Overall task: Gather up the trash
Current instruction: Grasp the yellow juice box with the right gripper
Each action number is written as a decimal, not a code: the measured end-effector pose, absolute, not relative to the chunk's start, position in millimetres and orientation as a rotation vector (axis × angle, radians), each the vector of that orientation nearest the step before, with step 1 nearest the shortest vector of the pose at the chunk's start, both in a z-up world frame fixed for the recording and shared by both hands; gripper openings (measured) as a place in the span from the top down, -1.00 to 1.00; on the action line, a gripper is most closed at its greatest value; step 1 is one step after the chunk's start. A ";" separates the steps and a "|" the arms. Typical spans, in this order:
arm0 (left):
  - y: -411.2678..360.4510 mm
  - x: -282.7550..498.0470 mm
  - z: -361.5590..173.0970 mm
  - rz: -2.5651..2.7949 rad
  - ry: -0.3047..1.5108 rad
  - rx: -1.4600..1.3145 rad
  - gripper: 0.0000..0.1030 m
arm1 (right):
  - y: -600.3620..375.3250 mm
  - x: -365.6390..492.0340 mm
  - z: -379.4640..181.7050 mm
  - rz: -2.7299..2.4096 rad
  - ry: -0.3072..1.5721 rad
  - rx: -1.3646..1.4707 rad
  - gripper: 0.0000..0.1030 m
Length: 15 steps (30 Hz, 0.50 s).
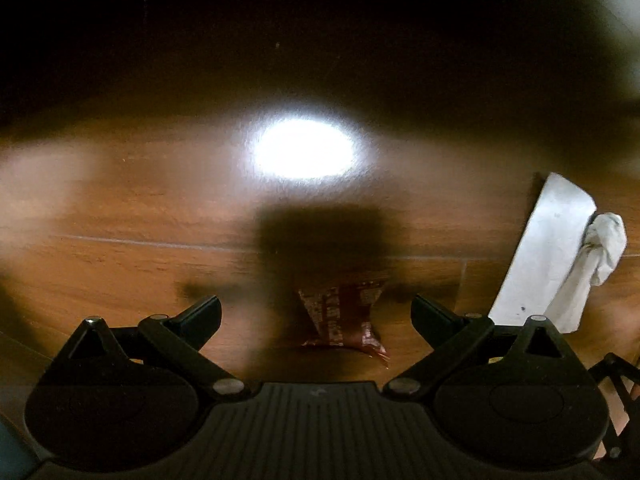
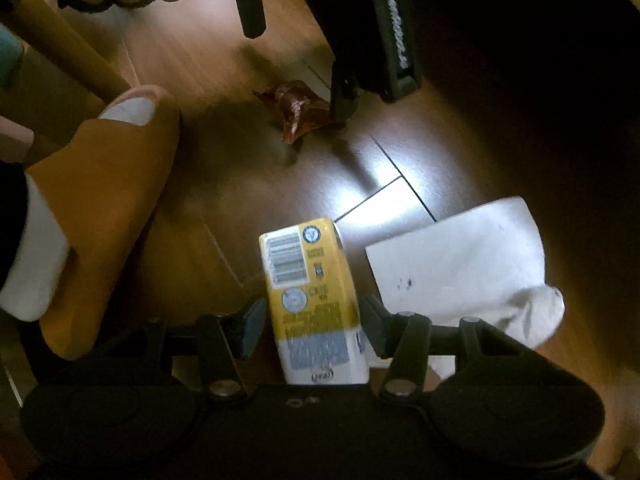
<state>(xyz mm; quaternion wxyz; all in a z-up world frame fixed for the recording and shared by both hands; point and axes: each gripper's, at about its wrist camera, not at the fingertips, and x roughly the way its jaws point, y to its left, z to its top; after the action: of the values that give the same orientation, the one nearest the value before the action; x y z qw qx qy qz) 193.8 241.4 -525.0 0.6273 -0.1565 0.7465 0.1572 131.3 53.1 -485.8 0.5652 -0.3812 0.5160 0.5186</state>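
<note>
Open floor (image 1: 160,208) lies ahead and to the left of the red wrapper (image 1: 344,320); a white sheet (image 1: 544,248) with a sock (image 1: 600,248) crowds its right, and an orange slipper (image 2: 108,216) blocks the left of the yellow carton (image 2: 308,300)

Glossy brown wood-look floor planks (image 1: 120,216) are running crosswise ahead of the left jaws, thin seams showing between boards. A bright lamp glare (image 1: 305,148) is reflecting off the floor straight ahead of those jaws, with a blocky dark shadow (image 1: 320,236) lying between glare and jaws. The far floor is fading into darkness. Ahead of the right jaws, another patch of glare (image 2: 384,184) is shining along the plank seams.
</note>
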 end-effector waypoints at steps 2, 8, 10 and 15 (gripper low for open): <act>240.9 192.2 -529.8 0.357 1.716 -0.353 -0.95 | 56.4 129.5 -491.2 1.223 1.199 -0.917 -0.05; 233.9 187.6 -540.8 0.350 1.736 -0.338 -0.49 | 65.5 128.6 -502.2 1.217 1.194 -0.988 -0.04; 232.1 186.4 -545.6 0.345 1.759 -0.352 -0.22 | 66.1 135.7 -502.6 1.206 1.228 -0.968 -0.03; 226.3 186.1 -545.2 0.326 1.760 -0.325 0.29 | 64.2 146.4 -497.5 1.196 1.257 -0.922 0.01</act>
<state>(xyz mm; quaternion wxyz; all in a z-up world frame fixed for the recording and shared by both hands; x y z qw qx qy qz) 186.1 226.3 -545.2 0.6139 -0.1412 0.7637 0.1413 146.4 64.2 -497.5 0.5551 -0.3903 0.5322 0.5063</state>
